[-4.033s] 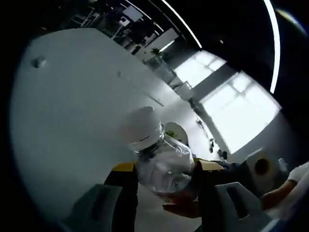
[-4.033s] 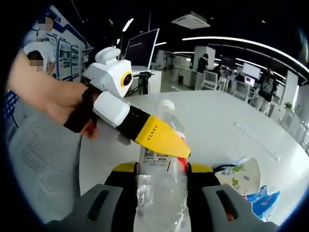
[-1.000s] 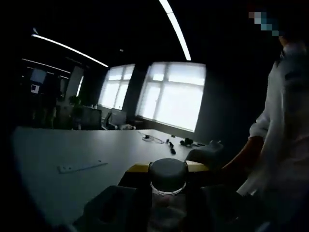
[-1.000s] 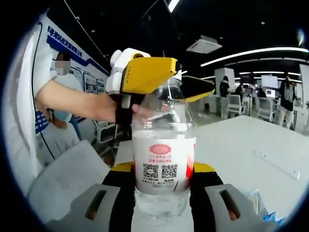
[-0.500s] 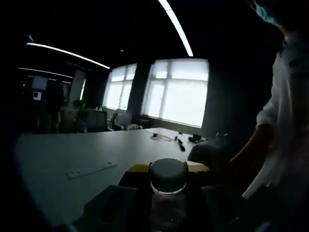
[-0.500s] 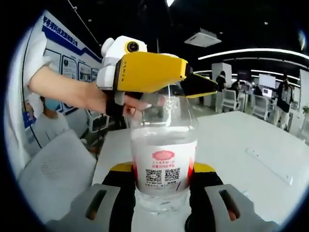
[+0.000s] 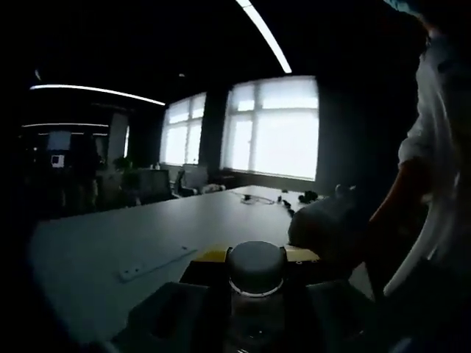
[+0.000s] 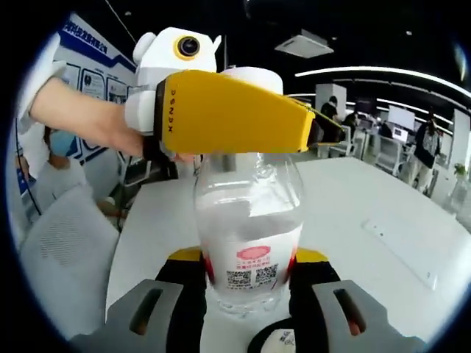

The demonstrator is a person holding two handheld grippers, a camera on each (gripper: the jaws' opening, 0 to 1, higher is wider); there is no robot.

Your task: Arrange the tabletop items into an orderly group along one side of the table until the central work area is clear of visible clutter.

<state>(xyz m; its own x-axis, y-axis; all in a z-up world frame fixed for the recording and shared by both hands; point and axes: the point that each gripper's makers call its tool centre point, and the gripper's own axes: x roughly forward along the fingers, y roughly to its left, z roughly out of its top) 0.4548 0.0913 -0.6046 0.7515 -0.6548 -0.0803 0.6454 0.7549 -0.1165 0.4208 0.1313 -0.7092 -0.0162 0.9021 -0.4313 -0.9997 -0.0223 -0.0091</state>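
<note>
Right gripper view: we see our right tongs [image 8: 249,294] closed on the body of a clear bottle [image 8: 248,235], held upright above the white worktop [image 8: 353,235]. Just beyond, our left tongs [image 8: 294,129] come in from the left and pinch the bottle's neck under its white cap [image 8: 252,76]. A ruler [image 8: 401,254] lies farther out on the worktop. In the left gripper view, the cap [image 7: 255,263] sits between the jaws, with the ruler [image 7: 157,263] farther off.
</note>
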